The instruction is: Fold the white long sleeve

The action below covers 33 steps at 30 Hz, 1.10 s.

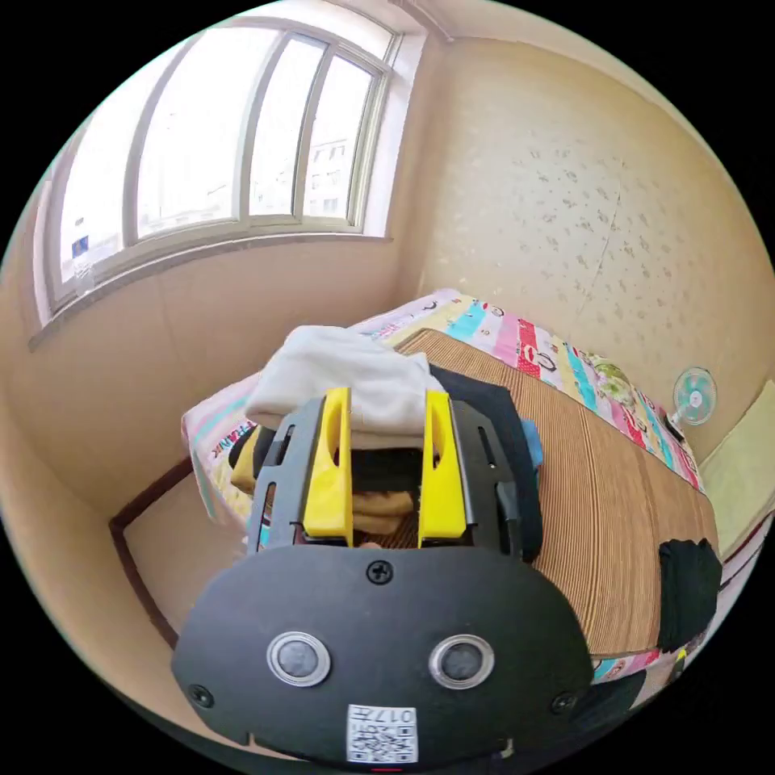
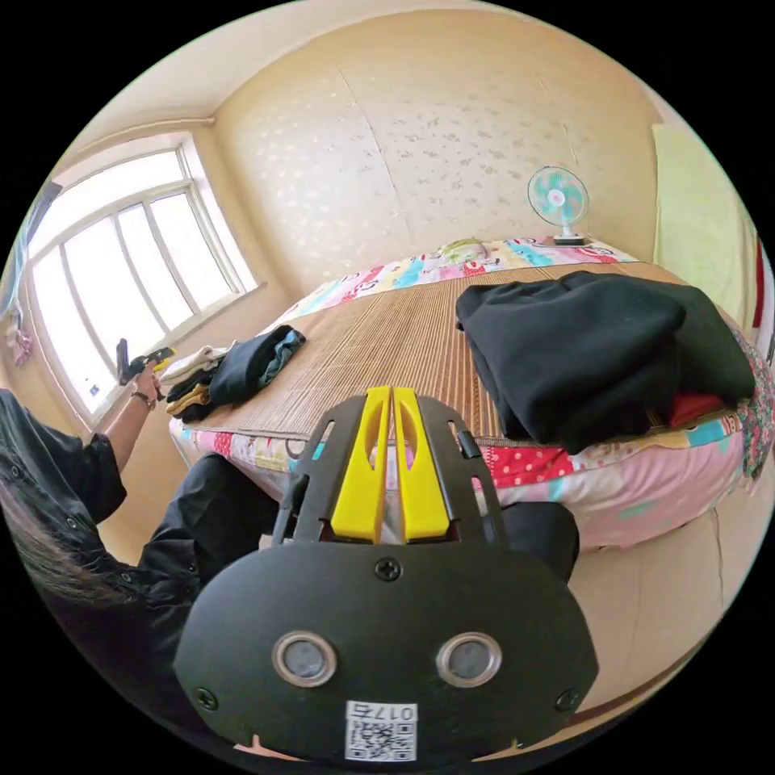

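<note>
My left gripper [image 1: 385,468] hangs spread, empty, just short of the white long sleeve [image 1: 343,379], folded atop a clothes pile [image 1: 484,452] at the bed's corner. Right gripper [image 2: 391,464] pressed together, empty. I'd approach low, pinching one layer only.

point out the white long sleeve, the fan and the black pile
white long sleeve [image 1: 343,375], left gripper view, middle of the folded top layer
fan [image 2: 558,196], right gripper view, centre of the blade guard
black pile [image 2: 589,355], right gripper view, middle of the top garment
</note>
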Tool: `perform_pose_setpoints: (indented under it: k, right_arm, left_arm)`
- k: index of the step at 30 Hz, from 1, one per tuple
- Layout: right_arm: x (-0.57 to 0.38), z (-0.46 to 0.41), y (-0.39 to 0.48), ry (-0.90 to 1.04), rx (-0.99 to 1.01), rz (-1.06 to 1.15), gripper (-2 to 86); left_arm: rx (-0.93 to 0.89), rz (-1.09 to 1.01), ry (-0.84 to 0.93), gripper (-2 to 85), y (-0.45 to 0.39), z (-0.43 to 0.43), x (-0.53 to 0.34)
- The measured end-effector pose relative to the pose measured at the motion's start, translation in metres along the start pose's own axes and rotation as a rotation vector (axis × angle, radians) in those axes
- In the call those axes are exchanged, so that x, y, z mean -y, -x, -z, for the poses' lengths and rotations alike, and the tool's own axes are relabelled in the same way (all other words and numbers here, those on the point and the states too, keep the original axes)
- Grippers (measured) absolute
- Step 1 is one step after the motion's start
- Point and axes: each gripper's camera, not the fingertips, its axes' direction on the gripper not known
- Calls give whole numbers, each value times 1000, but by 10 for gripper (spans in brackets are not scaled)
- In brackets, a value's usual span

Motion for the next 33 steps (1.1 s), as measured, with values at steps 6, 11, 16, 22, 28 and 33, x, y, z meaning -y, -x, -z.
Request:
perform_pose_setpoints:
  k: [6,11,16,22,28,33]
  right_arm:
    - [-7,-51,21,77,56,-18,5]
    - [-13,-67,33,90,128,17,6]
    - [-18,-72,29,30,214,69,10]
    - [5,-83,35,-78,335,89,38]
    - [24,-100,35,-90,389,-7,153]
    - [3,-144,-4,78,402,-151,152]
  left_arm:
    - [38,-145,398,114,-18,-120,12]
    - [-421,179,222,3,22,-66,12]
    - [-927,40,55,-8,-33,24,41]
    - [-1681,-133,-196,-7,-115,153,55]
    - [-1381,-250,-87,-5,-100,174,-21]
    - [-689,-425,551,-2,-111,75,-204]
